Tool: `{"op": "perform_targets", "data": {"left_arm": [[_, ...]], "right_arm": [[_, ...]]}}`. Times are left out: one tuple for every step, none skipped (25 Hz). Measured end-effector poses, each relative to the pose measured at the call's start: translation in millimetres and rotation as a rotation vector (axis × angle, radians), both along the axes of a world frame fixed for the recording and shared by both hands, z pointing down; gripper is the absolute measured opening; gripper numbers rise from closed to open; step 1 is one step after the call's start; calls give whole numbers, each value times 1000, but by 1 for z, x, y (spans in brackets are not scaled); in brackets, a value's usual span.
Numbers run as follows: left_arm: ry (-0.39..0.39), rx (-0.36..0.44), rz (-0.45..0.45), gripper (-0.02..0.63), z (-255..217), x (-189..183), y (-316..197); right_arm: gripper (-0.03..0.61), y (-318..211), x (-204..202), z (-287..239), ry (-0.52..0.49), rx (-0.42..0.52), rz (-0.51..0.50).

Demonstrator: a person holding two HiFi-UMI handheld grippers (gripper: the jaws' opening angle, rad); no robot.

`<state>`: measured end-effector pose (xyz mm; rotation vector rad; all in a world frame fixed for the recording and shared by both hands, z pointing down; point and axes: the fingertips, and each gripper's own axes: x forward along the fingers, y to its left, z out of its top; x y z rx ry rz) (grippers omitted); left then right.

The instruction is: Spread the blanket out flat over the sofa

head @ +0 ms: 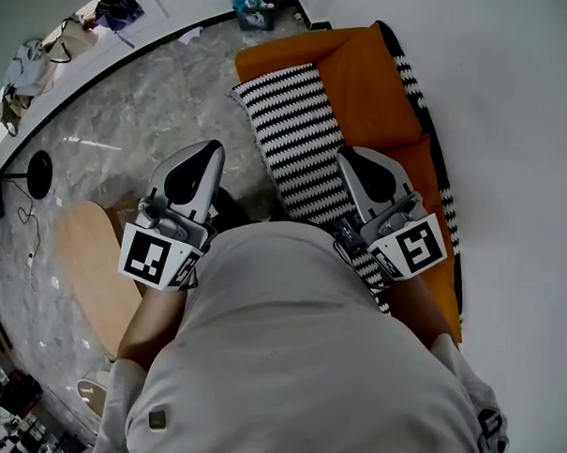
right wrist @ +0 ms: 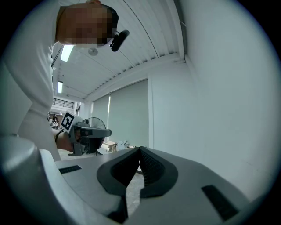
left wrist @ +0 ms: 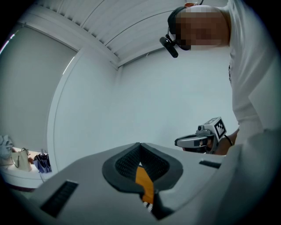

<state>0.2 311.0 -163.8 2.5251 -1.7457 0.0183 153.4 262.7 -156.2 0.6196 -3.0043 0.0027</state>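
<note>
Blanket (head: 297, 128): draped at far right along white wall (head: 514, 109), orange face up, black-and-white striped face folded over along left edge, near end reaching toward person's torso (head: 296, 362).

Left gripper (head: 210, 152): clamped narrow on blanket, orange strip with striped edge pinched between pads; held over grey marble floor (head: 129, 101), just left of striped fold. Right gripper (head: 350, 158): fully closed, pads meeting tip to tip; held above near part of blanket, any contact with cloth hidden in head view. Well apart from each other, one on each side of striped fold.
</note>
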Motion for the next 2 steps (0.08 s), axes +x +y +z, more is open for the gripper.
{"op": "perform_targets", "data": {"left_arm": [[0,2,-3,9,-1,-1,3],[1,4,-5,9,-2,-2,5]], "right_arm": [[26,1,1,-1,-3,-3,6],[26,2,2,-2,-5,-7,11]]}}
